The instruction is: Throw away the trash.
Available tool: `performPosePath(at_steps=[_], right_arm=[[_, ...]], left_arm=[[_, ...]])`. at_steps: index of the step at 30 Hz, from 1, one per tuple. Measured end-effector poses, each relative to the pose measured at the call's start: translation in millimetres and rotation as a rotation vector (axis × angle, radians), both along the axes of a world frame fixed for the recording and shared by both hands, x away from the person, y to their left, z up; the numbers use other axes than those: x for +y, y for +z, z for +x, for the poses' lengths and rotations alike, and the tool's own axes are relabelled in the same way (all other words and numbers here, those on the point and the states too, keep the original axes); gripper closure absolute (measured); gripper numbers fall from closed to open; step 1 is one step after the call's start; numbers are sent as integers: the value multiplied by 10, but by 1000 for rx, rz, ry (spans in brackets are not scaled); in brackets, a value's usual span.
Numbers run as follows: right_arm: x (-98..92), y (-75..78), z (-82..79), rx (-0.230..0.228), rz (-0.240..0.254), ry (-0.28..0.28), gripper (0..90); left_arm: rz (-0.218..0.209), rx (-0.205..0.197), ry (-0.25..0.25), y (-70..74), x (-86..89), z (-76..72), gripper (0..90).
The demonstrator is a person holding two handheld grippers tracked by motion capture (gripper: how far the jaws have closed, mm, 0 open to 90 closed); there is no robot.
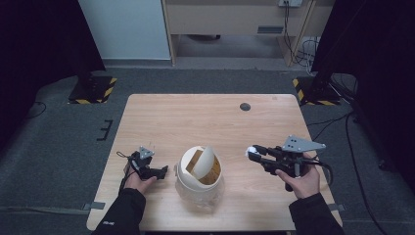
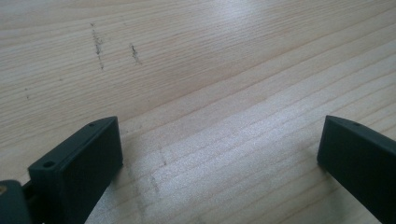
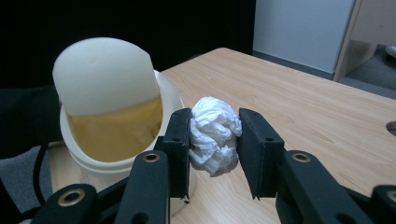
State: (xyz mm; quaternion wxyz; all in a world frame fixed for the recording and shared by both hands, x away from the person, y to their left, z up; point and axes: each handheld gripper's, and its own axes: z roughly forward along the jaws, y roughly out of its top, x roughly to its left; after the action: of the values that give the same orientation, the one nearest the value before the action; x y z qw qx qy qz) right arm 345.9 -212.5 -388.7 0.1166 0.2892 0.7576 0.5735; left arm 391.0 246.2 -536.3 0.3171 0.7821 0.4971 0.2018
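A crumpled white paper ball (image 3: 212,134) is pinched between the jaws of my right gripper (image 3: 214,140), which is shut on it. In the high view the right gripper (image 1: 253,152) hovers right of a small cream bin (image 1: 198,177) with a tilted swing lid (image 1: 206,161); the paper ball (image 1: 250,152) shows at its tip. From the right gripper view the bin (image 3: 109,144) stands close behind and left of the ball, lid (image 3: 105,74) tipped up. My left gripper (image 1: 164,170) rests low on the table left of the bin, jaws open over bare wood (image 2: 219,140).
The wooden table (image 1: 195,115) has a dark round hole (image 1: 245,106) near its far right. Dark carpet surrounds it, with black stands and cables at both far corners. The bin sits near the table's front edge.
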Motion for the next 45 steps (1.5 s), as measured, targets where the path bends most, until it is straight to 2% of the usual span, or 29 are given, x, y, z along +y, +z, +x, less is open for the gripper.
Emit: performPosePath(at_steps=[2,8,10,14,19,27,29,45], right_arm=[[21,-6,5,3,13,6,658],[57,-22,10,5,9,17,659],[69,18,17,-6,-4,19,659],[93,91,34,-17,7,26,660],[159,151,47,-31,-5,39,660],[295,183,63,-41,-10,73,659],[331,171,63,-40,6,83,659],[568,-36,9,1,-18,144,658]], left_arm=[[0,0,0,0,0,0,0],[0,0,0,0,0,0,0],[0,0,0,0,0,0,0],[0,0,0,0,0,0,0],[0,0,0,0,0,0,0],[0,0,0,0,0,0,0],[0,0,0,0,0,0,0],[0,0,0,0,0,0,0]])
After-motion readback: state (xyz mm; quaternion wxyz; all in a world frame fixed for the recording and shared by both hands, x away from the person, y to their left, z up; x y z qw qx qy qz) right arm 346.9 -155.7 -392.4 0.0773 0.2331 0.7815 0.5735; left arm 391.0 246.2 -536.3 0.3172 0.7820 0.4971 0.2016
